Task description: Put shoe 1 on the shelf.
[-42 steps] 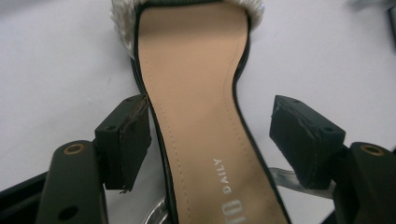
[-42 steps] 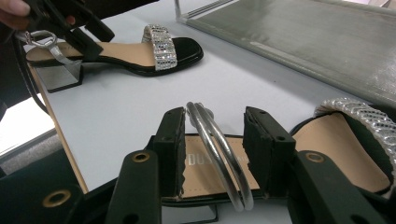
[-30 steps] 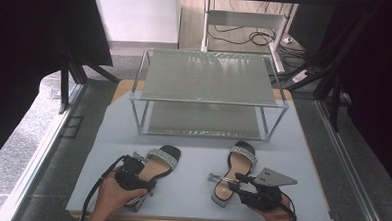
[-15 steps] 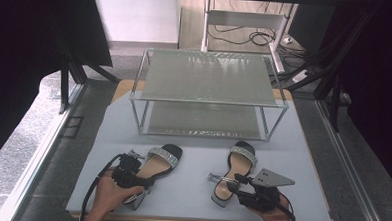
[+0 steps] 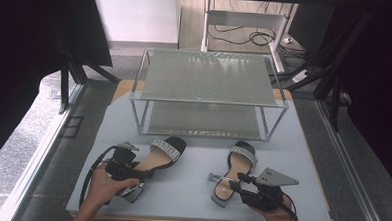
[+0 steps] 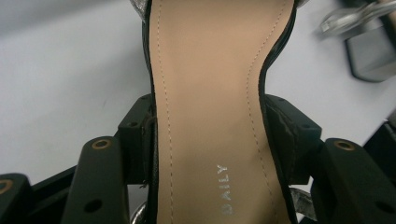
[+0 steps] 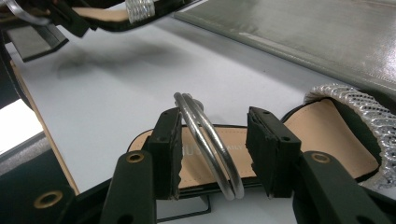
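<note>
A grey table (image 5: 195,190) stood before the glass rack (image 5: 209,93), cables on the floor behind. The left gripper (image 5: 146,174) had been closing its jaws, now seemingly clamping the left sandal (image 5: 157,159); the right gripper (image 5: 236,185) straddled the right sandal (image 5: 236,167), jaws apart.

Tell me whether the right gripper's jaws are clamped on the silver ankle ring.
No: the silver ankle ring stands between the right gripper's pads with a gap on one side.

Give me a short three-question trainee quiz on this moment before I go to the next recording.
1. True or false: both shelves of the rack are bare.
2. What stands between the right gripper's jaws? A) silver strap ring B) heel block C) cable
3. Which sandal hangs clear of the table?
Key: 1 true; 2 A; 3 the left sandal, its shadow shows beneath it.
</note>
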`<state>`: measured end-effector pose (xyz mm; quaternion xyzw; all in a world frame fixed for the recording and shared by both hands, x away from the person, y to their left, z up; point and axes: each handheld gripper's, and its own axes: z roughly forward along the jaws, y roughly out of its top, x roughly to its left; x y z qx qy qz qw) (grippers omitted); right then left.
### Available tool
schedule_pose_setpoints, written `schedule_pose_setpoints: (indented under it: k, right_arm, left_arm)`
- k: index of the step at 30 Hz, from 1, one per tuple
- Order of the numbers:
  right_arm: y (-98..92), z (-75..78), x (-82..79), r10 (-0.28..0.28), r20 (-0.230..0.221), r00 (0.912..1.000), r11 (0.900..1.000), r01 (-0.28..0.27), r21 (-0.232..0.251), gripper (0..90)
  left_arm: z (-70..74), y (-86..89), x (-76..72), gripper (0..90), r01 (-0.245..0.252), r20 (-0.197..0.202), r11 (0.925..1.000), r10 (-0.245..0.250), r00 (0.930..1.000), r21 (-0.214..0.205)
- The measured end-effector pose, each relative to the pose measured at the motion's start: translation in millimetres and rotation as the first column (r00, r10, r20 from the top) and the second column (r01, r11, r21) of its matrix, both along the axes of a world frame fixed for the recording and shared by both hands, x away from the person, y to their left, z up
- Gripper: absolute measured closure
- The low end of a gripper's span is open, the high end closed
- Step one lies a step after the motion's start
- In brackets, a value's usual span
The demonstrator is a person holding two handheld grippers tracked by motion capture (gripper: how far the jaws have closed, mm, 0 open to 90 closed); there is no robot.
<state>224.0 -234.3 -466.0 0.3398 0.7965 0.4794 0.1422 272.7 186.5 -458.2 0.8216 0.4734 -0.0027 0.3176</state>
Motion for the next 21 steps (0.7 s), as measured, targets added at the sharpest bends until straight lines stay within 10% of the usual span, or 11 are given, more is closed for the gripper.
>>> schedule_pose_setpoints:
  k: [21]
  right_arm:
    - [-3.3, 0.6, 0.3, -0.011, 0.002, 0.9999, 0.9999, 0.011, 0.005, 55.7]
  left_arm:
    - [54.0, 0.6, 8.3, 41.9, 0.044, 0.064, 0.9907, -0.036, 0.9973, -0.129]
